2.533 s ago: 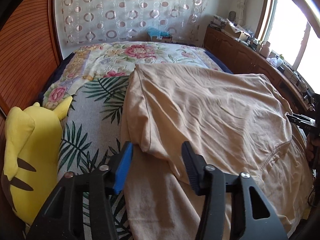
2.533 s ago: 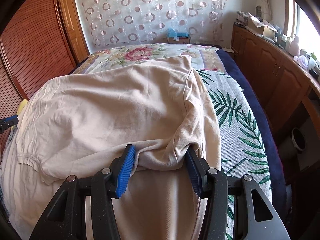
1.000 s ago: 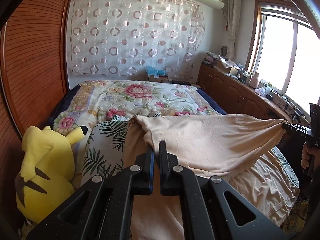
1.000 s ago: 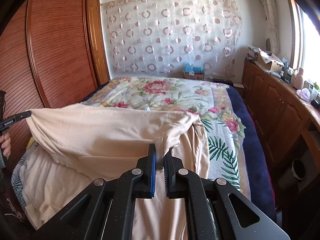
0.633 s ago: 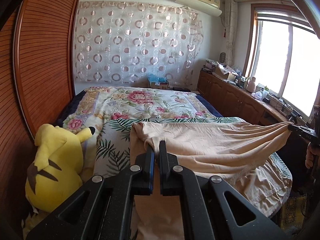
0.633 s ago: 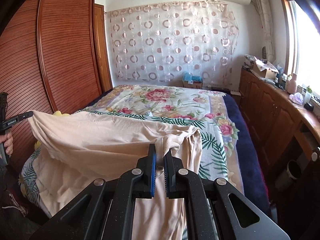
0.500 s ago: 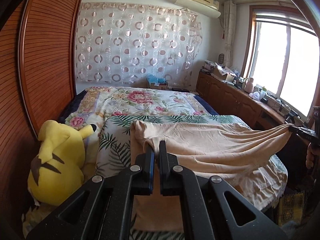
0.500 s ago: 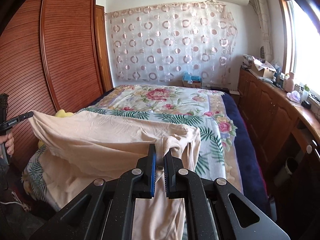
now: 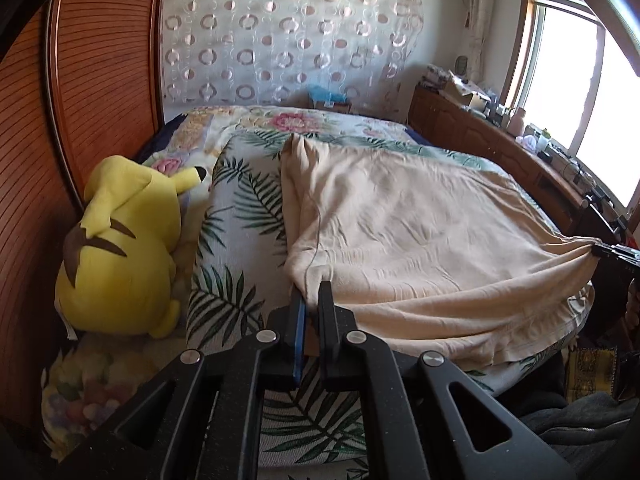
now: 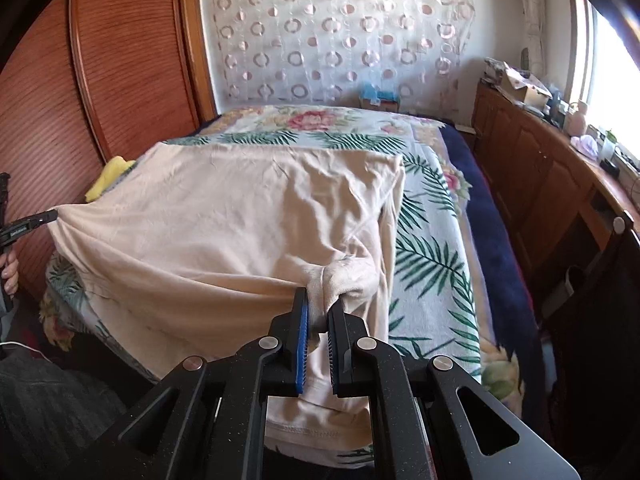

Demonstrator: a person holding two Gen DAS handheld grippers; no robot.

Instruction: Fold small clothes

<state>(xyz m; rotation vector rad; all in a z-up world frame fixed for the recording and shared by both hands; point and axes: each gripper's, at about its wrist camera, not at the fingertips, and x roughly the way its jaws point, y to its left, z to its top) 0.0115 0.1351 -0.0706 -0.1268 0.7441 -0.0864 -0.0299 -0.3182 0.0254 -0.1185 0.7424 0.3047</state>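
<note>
A bed (image 9: 240, 216) with a palm-leaf cover fills the room, a yellow plush (image 9: 120, 248) at its left edge. The beige garment (image 9: 400, 232) lies across the bed's near end, folded over. The left gripper (image 9: 312, 292) pinches 1 corner; the right gripper (image 10: 319, 300) has fabric between jaws that are opening. The fold looks laid; next, release and smooth.

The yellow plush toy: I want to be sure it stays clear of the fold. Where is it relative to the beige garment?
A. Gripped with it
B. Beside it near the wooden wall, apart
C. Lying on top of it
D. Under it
B: the yellow plush toy lies by the wooden wall, with leaf-print bedding between it and the beige garment.
</note>
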